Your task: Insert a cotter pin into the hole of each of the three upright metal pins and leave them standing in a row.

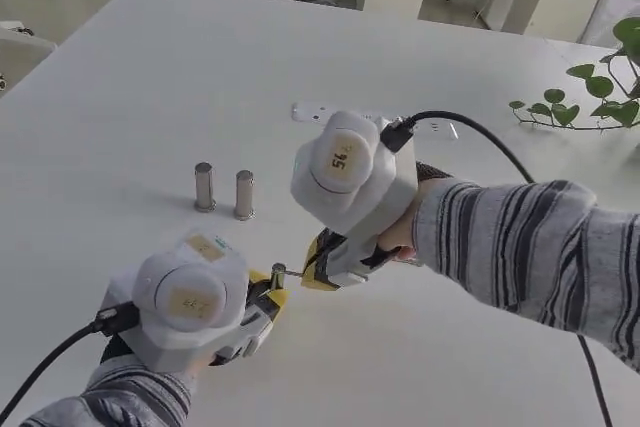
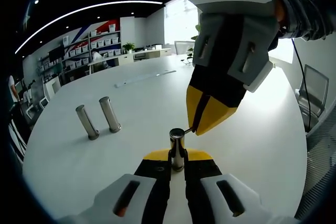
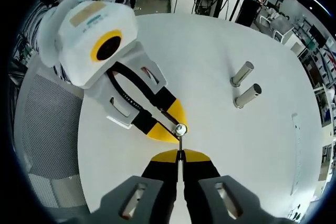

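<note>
Two bare metal pins (image 1: 204, 187) (image 1: 244, 195) stand side by side on the white table (image 1: 150, 97). My left gripper (image 1: 268, 289) is shut on a third metal pin (image 1: 277, 273), holding it upright just above the table. The left gripper view shows that pin (image 2: 177, 148) between my jaws. My right gripper (image 1: 318, 269) is shut on a thin cotter pin (image 3: 180, 148). Its tip touches the top of the held pin (image 3: 180, 129) from the side. Whether it has entered the hole I cannot tell.
A flat white strip (image 1: 320, 112) lies farther back on the table. A potted plant (image 1: 600, 87) reaches over the right edge. Black cables (image 1: 480, 142) trail from both grippers. Desks and chairs stand beyond the far edge.
</note>
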{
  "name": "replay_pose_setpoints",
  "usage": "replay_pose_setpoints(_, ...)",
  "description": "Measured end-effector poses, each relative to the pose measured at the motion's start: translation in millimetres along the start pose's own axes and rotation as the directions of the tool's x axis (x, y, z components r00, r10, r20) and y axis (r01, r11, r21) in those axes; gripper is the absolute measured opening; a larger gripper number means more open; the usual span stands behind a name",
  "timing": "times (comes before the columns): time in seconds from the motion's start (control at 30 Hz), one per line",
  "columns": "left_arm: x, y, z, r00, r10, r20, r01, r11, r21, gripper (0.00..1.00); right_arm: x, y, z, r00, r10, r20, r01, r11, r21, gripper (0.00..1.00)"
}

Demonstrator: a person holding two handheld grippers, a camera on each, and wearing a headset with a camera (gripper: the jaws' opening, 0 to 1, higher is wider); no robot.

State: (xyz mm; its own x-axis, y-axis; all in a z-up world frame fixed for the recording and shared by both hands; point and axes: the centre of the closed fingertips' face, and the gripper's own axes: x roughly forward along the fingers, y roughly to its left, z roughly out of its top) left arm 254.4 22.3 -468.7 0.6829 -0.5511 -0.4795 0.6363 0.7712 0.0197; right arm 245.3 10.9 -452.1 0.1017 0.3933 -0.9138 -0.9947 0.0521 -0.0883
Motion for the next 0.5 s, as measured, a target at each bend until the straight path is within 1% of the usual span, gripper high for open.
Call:
replay_pose_setpoints(0.07, 0.3, 0.2, 0.1, 1.0, 0.001, 0.001, -0.001, 1.0, -0.002, 0.05, 0.9, -0.7, 2.3, 0.9999, -0.004, 0.013, 0.004, 1.0, -0.007, 0.0)
replay_pose_setpoints(0.13, 0.7, 0.3, 0.2, 1.0, 0.002, 0.0, -0.002, 1.0, -0.005, 0.05, 1.6, -1.2, 3.8, 0.9998, -0.006, 0.021, 0.006, 1.0, -0.001, 0.0)
replay_pose_setpoints(0.17, 0.8, 0.2, 0.3, 1.0, 0.003, 0.001, -0.003, 1.0, -0.007, 0.05, 2.2, -1.2, 6.0, 0.9994, -0.006, 0.034, 0.006, 1.0, 0.006, 0.0)
replay_pose_setpoints(0.33, 1.1, 0.7, 0.2, 1.0, 0.006, 0.0, -0.006, 1.0, -0.01, 0.05, 3.2, -2.0, 8.5, 0.9988, -0.006, 0.048, 0.006, 1.0, 0.012, 0.0)
replay_pose_setpoints(0.37, 1.4, 0.7, 0.3, 1.0, 0.007, 0.002, -0.007, 1.0, -0.008, 0.05, 3.4, -3.3, 9.4, 0.9982, -0.012, 0.059, 0.01, 1.0, 0.024, 0.0)
replay_pose_setpoints(0.43, 1.7, 1.0, 0.5, 1.0, 0.009, 0.002, -0.009, 1.0, -0.01, 0.05, 3.2, -3.5, 13.5, 0.9961, -0.006, 0.088, 0.003, 0.999, 0.033, 0.0)
replay_pose_setpoints(0.47, 1.8, 1.1, 0.4, 0.9999, 0.01, 0.003, -0.01, 1.0, -0.01, 0.05, 2.3, -3.8, 15.9, 0.9941, -0.006, 0.108, -0.001, 0.998, 0.067, 0.02)
replay_pose_setpoints(0.5, 1.9, 1.2, 0.4, 0.9999, 0.01, 0.003, -0.01, 1.0, -0.011, 0.05, 1.5, -3.7, 16.8, 0.9929, -0.003, 0.119, -0.006, 0.997, 0.08, 0.04)
